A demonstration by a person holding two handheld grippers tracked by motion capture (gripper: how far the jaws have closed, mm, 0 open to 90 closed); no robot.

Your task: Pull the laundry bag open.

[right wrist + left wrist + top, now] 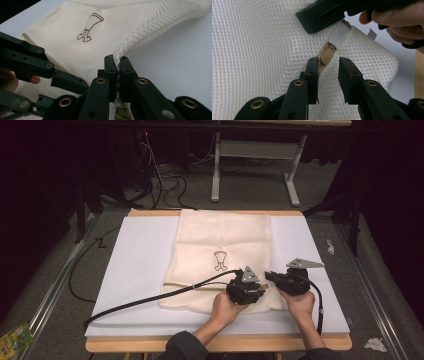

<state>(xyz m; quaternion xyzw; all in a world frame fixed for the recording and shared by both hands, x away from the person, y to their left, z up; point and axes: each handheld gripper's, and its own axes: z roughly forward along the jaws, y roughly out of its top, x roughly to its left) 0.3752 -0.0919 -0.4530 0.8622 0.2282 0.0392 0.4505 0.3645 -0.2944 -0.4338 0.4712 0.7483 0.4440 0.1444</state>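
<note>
Two grippers: both work at the near right corner of a cream mesh bag [222, 255] lying flat on a white sheet [135, 270] over the table [150, 343].
Writing: no readable words; the bag bears a small dark outline drawing [220, 260], also seen in the right gripper view [90, 27].
Left gripper [328, 66]: jaws partly apart, not clamped, with a tan zip pull [327, 55] lying just ahead in the gap between them; neither pad presses on it.
Zip: its tan track runs up under a white fabric tab [339, 37] at the bag's edge.
Right gripper [117, 62]: jaws clenched on the bag's seamed edge, mesh pinched and lifted between the pads.
Hands: the left hand [226, 309] and right hand [300, 304] come in from the table's near edge, close together.
Surroundings: crumpled paper [375, 344] on the grey floor to the right.
</note>
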